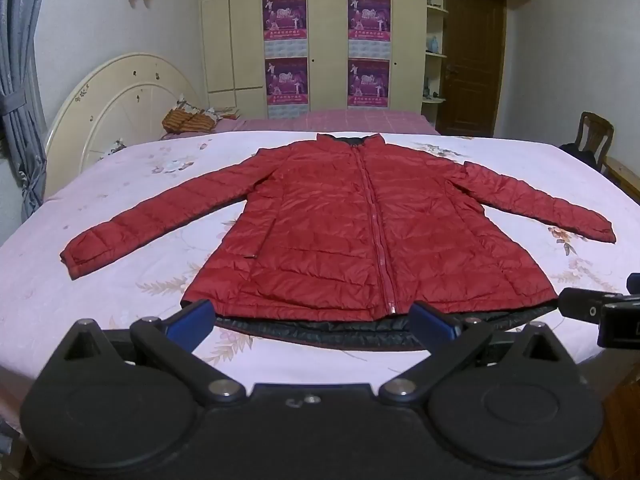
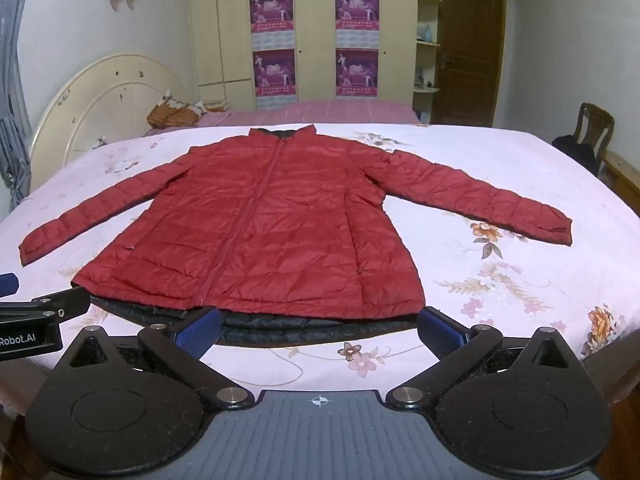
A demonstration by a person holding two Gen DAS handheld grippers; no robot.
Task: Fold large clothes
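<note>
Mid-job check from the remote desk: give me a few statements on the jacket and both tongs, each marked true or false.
1. The red jacket lies spread flat on the bed, both sleeves out to the sides. True.
2. The jacket's zipper is open. False: it is zipped up.
3. The left tongs are shut on the hem. False: they are open, holding nothing.
4. The right tongs are open near the hem. True.
5. A wooden chair stands beside the bed. True.

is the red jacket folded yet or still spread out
Spread out: the red jacket lies flat on the bed, zipped, both sleeves stretched sideways.
</note>
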